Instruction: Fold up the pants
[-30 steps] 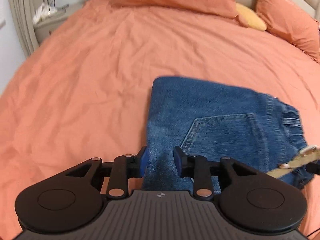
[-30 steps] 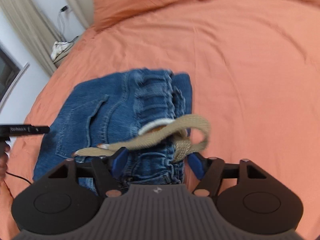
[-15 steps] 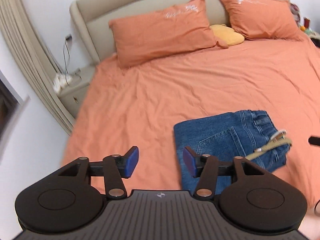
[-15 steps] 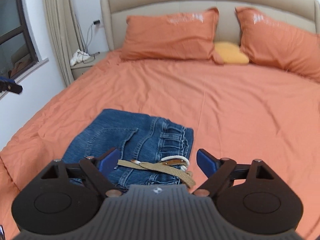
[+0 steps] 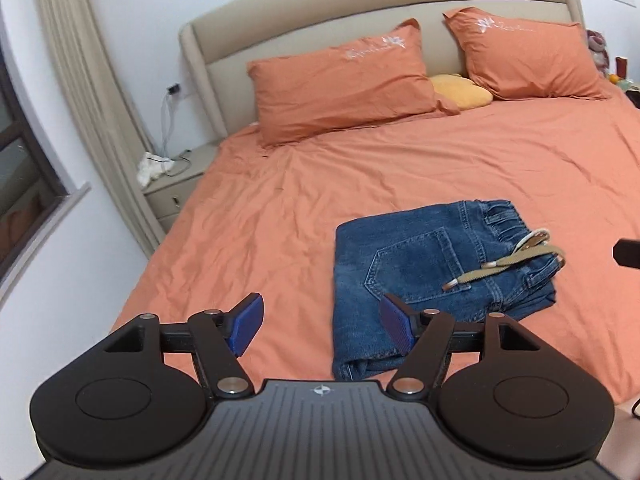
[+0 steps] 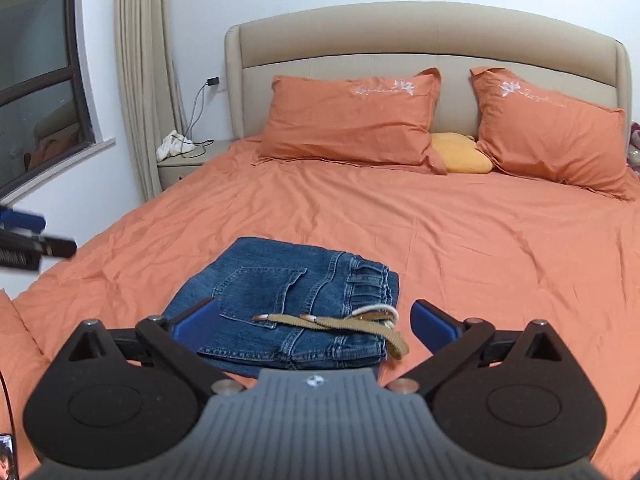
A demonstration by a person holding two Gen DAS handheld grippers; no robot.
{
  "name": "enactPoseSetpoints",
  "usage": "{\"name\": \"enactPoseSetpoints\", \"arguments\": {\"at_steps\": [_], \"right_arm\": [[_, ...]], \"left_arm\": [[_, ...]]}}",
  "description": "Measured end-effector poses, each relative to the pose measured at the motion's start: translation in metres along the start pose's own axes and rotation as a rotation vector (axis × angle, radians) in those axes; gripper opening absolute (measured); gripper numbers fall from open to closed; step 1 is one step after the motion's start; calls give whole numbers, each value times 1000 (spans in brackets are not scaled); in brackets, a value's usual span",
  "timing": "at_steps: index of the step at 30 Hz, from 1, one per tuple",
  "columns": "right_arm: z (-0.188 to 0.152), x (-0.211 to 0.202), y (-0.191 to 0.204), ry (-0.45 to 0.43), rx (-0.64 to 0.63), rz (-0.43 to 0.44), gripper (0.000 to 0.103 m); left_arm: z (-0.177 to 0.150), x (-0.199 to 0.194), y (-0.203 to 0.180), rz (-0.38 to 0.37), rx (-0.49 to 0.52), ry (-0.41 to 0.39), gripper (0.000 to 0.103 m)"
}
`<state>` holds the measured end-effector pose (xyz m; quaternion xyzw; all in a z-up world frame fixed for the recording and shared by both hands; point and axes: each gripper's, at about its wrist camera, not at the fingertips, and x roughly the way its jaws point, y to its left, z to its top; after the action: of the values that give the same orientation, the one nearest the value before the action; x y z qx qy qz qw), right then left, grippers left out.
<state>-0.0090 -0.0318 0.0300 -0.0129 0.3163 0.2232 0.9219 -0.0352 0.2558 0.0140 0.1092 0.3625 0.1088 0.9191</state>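
Observation:
Folded blue jeans [image 5: 424, 264] [image 6: 288, 292] lie as a compact bundle on the orange bed sheet [image 5: 360, 184], back pocket up, with a tan belt [image 5: 508, 264] [image 6: 340, 322] draped over the waistband end. My left gripper [image 5: 320, 324] hovers above and short of the jeans' near left corner; its jaws are opening and nothing is between them. My right gripper [image 6: 316, 322] hangs above and short of the bundle's near edge, jaws opening wide, with nothing between the blue pads. The left gripper's tip [image 6: 24, 236] shows at the left edge of the right wrist view.
Two orange pillows [image 6: 352, 120] [image 6: 548, 132] and a yellow cushion [image 6: 460, 154] lean on the beige headboard [image 6: 400, 40]. A nightstand [image 5: 176, 188] with a white cloth and cables stands left of the bed, beside a curtain [image 6: 140, 80] and a window [image 6: 36, 80].
Both grippers let go of the jeans, opened wide, and pulled back and up. The folded jeans stay on the sheet and look smaller; the headboard and pillows have come into view.

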Motion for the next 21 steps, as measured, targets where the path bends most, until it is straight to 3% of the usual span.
{"name": "enactPoseSetpoints", "arguments": {"at_steps": [6,11,16,21], "right_arm": [[-25,12,7,49,25,-48,98],[-38,20,9,67,39,-68,98],[-44,24,12,64,20,-41,98],[-47,24,13,42,3,-53,98]], "left_arm": [[-37,5,-20,-17,-134,21,78],[-53,14,-43,31,-130,69,78],[-57,25,-52,-19,-147,120,78],[-57,27,-54,-31,-158,121,78]]}}
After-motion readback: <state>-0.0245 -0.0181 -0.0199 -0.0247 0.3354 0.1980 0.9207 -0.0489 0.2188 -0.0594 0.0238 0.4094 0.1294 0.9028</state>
